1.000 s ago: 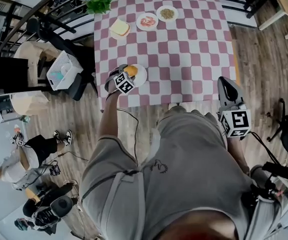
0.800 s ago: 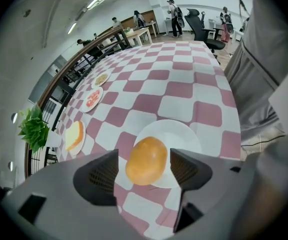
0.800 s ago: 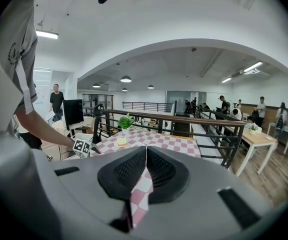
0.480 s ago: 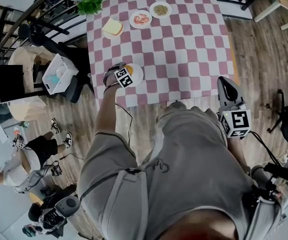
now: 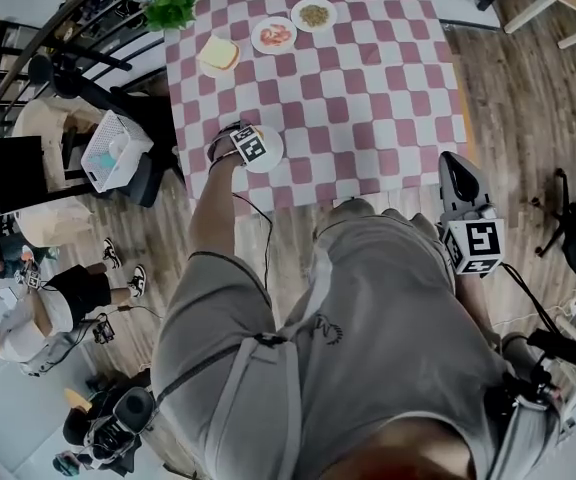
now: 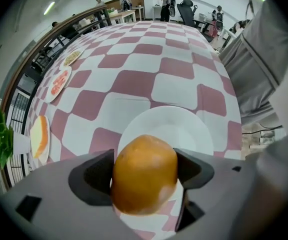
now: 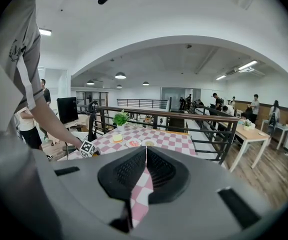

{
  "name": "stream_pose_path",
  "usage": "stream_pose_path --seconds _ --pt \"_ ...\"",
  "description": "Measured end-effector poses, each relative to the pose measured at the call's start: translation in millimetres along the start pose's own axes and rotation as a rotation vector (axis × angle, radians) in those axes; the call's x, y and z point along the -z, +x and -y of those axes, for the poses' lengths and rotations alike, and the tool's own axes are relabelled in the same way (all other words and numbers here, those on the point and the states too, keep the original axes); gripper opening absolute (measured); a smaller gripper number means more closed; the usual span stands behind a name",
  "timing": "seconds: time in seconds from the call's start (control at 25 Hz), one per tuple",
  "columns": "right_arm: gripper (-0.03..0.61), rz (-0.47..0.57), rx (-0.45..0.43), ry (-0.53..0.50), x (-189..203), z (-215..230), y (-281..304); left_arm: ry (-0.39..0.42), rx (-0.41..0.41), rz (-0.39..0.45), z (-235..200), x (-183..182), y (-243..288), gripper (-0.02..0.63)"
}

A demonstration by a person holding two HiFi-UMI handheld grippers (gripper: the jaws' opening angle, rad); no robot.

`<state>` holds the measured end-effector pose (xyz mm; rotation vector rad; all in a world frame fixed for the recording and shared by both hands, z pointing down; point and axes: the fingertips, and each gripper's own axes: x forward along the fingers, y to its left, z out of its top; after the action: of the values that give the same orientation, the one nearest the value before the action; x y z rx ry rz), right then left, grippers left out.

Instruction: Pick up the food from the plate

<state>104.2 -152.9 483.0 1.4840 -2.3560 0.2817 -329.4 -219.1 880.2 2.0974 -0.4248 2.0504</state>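
Observation:
A round golden-orange bun (image 6: 144, 171) sits over the near part of a white plate (image 6: 184, 124) on the pink-and-white checked table (image 5: 368, 78). My left gripper (image 6: 145, 178) points straight down around it, one jaw on each side, close against its sides. These jaws have just been opening with the bun between them. In the head view the marker cube of the left gripper (image 5: 251, 146) covers the left part of the plate (image 5: 272, 154). My right gripper (image 5: 458, 176) hangs off the table's near right edge, its jaws (image 7: 145, 176) closed with nothing in them.
At the table's far left stand a plate with sliced bread (image 5: 218, 53), a plate with red food (image 5: 273, 35) and a plate with brownish food (image 5: 315, 14). A potted plant (image 5: 171, 5) marks the far corner. A white basket (image 5: 113, 148) and chairs stand left of the table.
My left gripper has come down onto the plate, and its cube now hides the bun in the head view. The right gripper has stayed where it was.

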Motion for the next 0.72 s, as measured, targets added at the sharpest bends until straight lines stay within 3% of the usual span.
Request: stream_pose_path --seconds 0.4,0.6,0.72 --pt "0.015 -0.001 0.017 0.011 3.0 5.3 -1.5 -0.016 -0.023 0.017 -0.2 1.0 -1.7 0.356" --pt "0.015 0.003 0.009 0.009 3.1 3.3 -0.7 -0.084 -0.064 0.045 -1.9 5.4 -2.8 0.36" --pt "0.015 0.008 0.006 0.007 1.5 2.8 -0.6 -0.087 -0.075 0.045 -2.3 4.4 -3.3 0.36"
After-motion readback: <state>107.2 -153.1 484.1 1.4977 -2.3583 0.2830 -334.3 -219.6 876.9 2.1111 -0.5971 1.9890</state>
